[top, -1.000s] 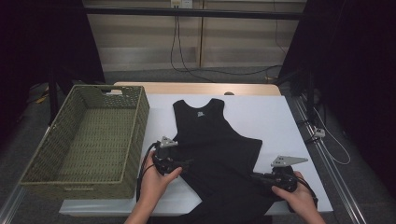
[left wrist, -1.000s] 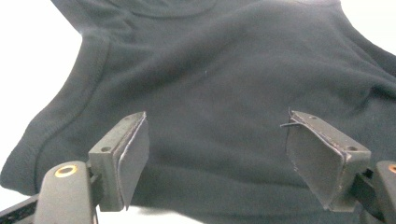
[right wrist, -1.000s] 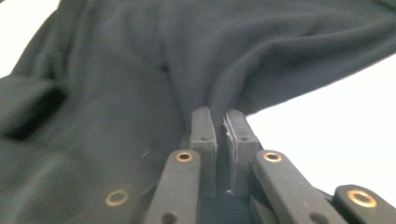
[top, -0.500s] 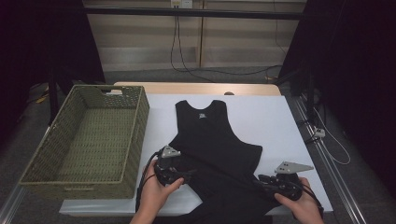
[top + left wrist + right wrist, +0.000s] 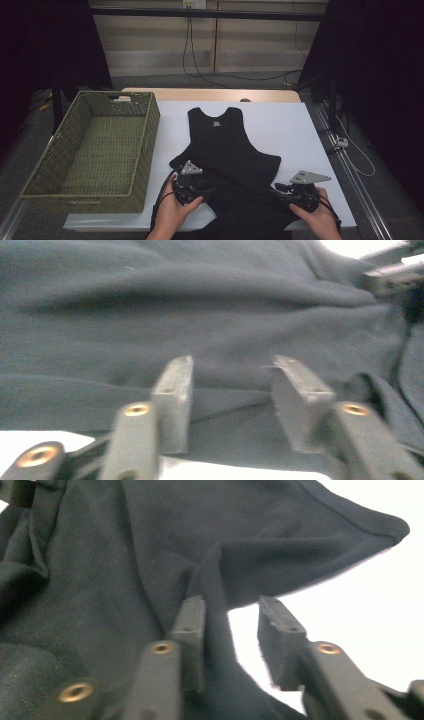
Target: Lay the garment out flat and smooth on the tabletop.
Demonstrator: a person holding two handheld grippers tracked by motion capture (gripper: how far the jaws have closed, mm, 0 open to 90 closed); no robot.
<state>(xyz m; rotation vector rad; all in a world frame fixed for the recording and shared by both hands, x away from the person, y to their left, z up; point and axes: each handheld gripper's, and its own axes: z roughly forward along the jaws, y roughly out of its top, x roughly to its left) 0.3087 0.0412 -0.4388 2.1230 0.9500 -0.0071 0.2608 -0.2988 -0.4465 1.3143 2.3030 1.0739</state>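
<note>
The tabletop [image 5: 300, 130] is the biggest thing here, white sheet over it w/ a strip of bare wood along the far edge. On its left end sits a green wicker basket [image 5: 145, 145], long side running away from the person.

Next in size: a black tank top [image 5: 225, 150], lying flat just right of the basket, neck & straps toward the far side, hem toward the person. Lower part is rumpled, a fold bunched up btwn the two hands, and the hem hangs over the near edge.

Left hand [image 5: 172, 212] comes in from the bottom, holding the left claw [image 5: 210, 189] at the garment's lower left edge. Its jaws have just been closing; in the left gripper view the left claw [image 5: 231, 385] stands parted w/ a gap, fabric lying under & ahead of the pads, nothing pinched, so it's released.

Right hand [image 5: 320, 217] holds the right claw [image 5: 275, 191] at the lower right edge. Jaws have just been closing here too. In the right gripper view a ridge of cloth rises btwn the pads of the right claw [image 5: 231, 625], against the left pad, clear of the right one: not clenched on it.
</note>
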